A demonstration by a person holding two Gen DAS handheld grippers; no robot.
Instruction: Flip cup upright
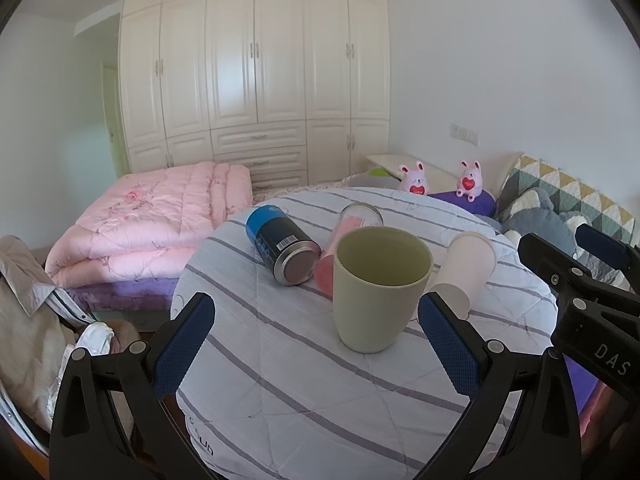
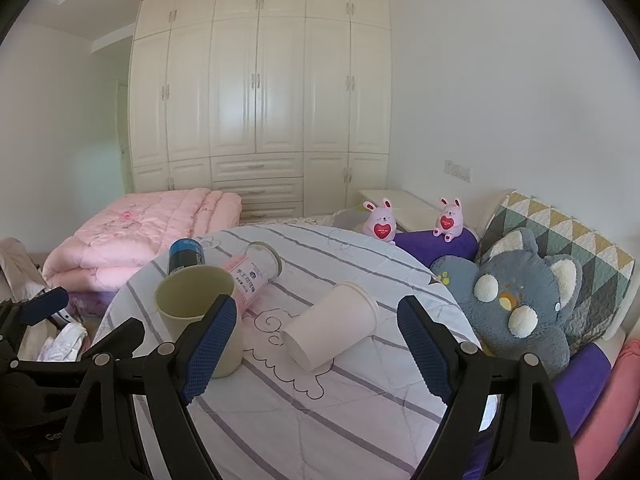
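An olive-green cup stands upright, mouth up, on the round striped table; it also shows in the right wrist view. A white paper cup lies on its side, base toward me; it also shows in the left wrist view. My left gripper is open and empty, just short of the green cup. My right gripper is open and empty, its fingers either side of the paper cup but nearer to me. The right gripper also shows at the right edge of the left wrist view.
A blue-black can and a clear tumbler with pink contents lie on their sides behind the green cup. A folded pink quilt is at the left. A grey plush, two pink bunnies and a patterned cushion lie at the right.
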